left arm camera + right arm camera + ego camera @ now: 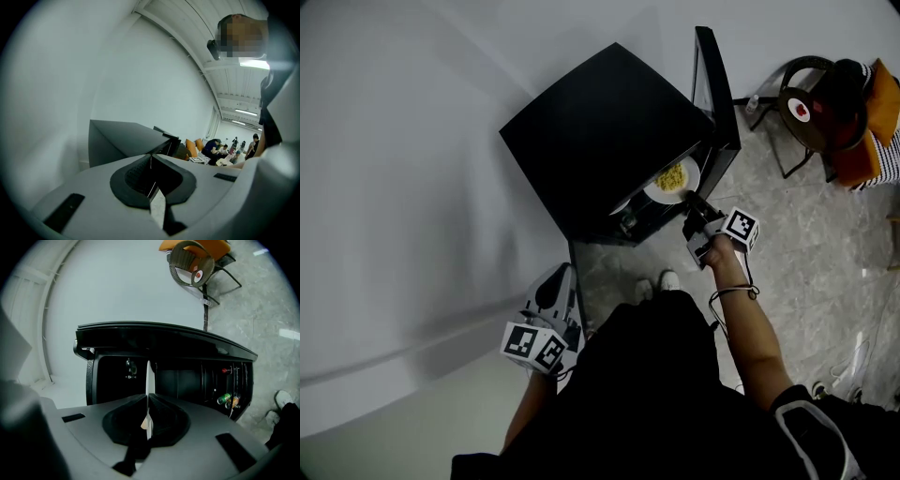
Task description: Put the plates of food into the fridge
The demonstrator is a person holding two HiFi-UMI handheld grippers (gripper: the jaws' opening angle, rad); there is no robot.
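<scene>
The black mini fridge [600, 131] stands on the floor with its door [717, 94] swung open. A white plate of yellow food [673, 178] sits at the fridge's open front, partly inside. My right gripper [694, 208] is shut on the plate's near rim. In the right gripper view the plate [148, 376] shows edge-on as a thin white line, pinched by the right gripper [148, 401] before the dark fridge interior [122, 376]. My left gripper [555, 281] hangs low at the person's left side, away from the fridge; its jaws [151, 164] are shut and hold nothing.
Cans [226, 400] stand in the door shelf. A round chair with orange cushions [825, 103] stands on the tiled floor to the right of the fridge. A white wall runs behind and to the left. The person's shoes [656, 281] are just before the fridge.
</scene>
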